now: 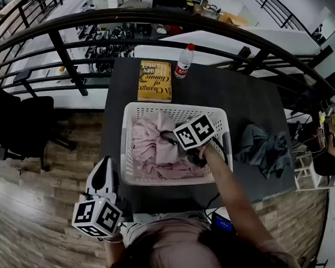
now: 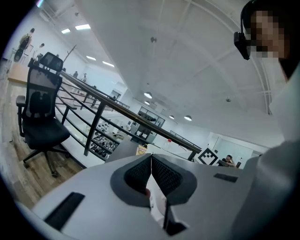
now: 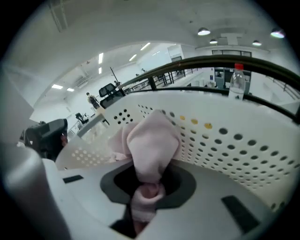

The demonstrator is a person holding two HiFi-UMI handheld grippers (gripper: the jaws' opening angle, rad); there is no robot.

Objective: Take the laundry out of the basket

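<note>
Grey table (image 1: 238,92) first, with a white plastic basket (image 1: 177,105) sitting on it near our edge. Pink laundry (image 1: 148,149) covers most of the basket floor, so the bulk is not out yet. One blue-grey garment (image 1: 264,147) lies crumpled on the table just right of the basket (we guess it's a piece already taken out, can't confirm).

Right gripper (image 3: 149,190) is down inside the basket. Its jaws pinch a fold of the pink laundry, and cloth bunches up above them. Left gripper (image 2: 151,161) is held off the table's left side, apart from the basket, jaws pressed together on nothing.

Book (image 1: 154,80) and water bottle (image 1: 183,61) sit at the far edge, not involved. We judge the task early to middle: grab made, lift-out and set-down left.
</note>
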